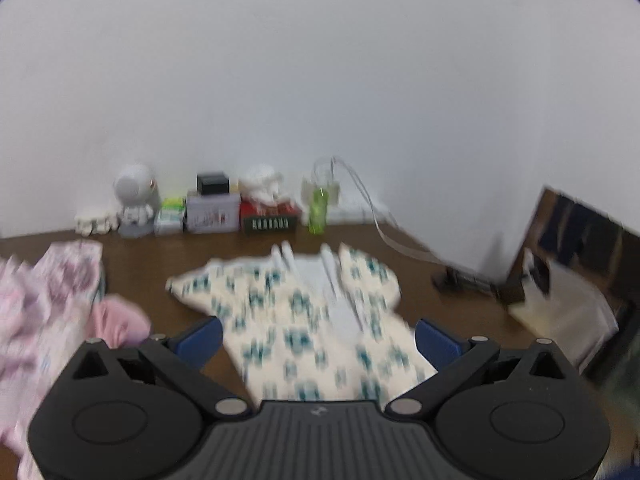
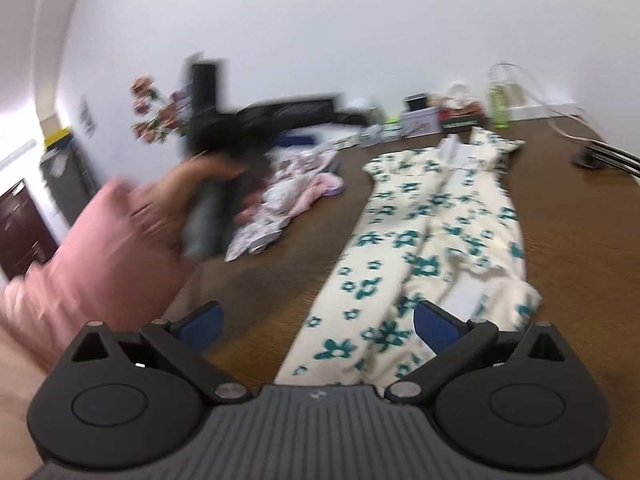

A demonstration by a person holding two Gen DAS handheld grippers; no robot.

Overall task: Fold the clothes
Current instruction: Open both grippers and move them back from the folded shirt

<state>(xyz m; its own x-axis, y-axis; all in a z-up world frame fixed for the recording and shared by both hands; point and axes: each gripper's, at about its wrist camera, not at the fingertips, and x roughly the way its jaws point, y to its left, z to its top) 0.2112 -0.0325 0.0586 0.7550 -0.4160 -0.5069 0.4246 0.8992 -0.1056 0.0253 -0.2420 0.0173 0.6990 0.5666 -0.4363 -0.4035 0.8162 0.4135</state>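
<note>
Surface: brown wood table (image 2: 568,240), white wall (image 1: 320,80) behind.
Dress (image 2: 432,232): flat, just ahead of both grippers.
L gripper (image 1: 318,336): jaws wide, empty.
R gripper (image 2: 318,322): jaws wide, empty.

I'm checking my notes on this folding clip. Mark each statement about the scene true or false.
1. The cream garment with teal flowers lies on the brown table. True.
2. The right gripper grips the garment. False: its jaws are open and empty.
3. The left gripper is open. True.
4. The pink clothes lie on top of the cream garment. False: they lie beside it, apart.
5. A green bottle stands near the wall. True.
</note>
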